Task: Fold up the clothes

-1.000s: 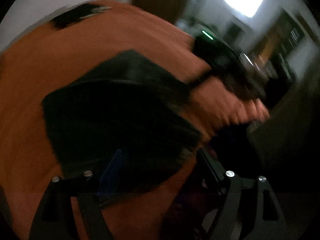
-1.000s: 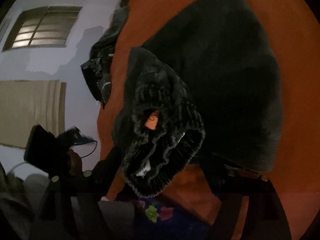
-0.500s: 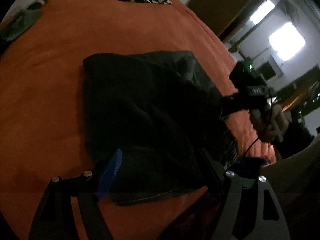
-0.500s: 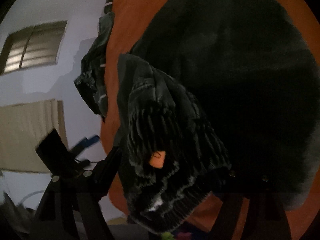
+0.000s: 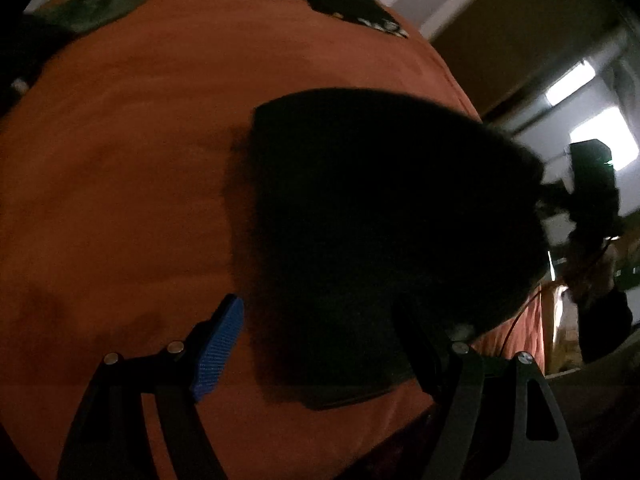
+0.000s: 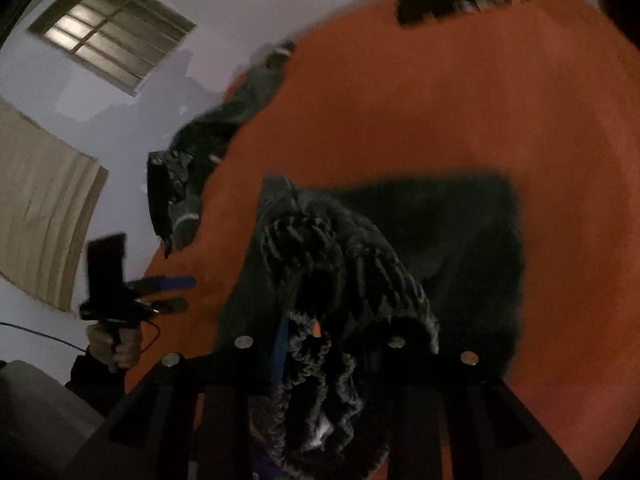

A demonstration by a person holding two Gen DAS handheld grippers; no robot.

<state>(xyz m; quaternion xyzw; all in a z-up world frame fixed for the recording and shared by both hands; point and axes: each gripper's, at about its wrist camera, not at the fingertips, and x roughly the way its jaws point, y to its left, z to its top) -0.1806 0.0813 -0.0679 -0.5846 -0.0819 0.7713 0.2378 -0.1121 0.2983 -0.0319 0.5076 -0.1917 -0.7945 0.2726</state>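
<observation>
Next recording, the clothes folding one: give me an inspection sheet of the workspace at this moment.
Surface: orange bedcover, mostly bare.
Job's things: dark sweater lying on the cover; its ribbed cuff is raised off it.
Clutter: black garment at the far edge; grey-green clothes piled at another edge.
Grippers: left gripper open, its blue pad beside the sweater's edge; right gripper closing, ribbed cuff between its fingers.
Cables: thin dark cable running from the left gripper's handle.
Surroundings: pale wall, window, beige cloth hanging on the wall; dim, blurred room.
</observation>
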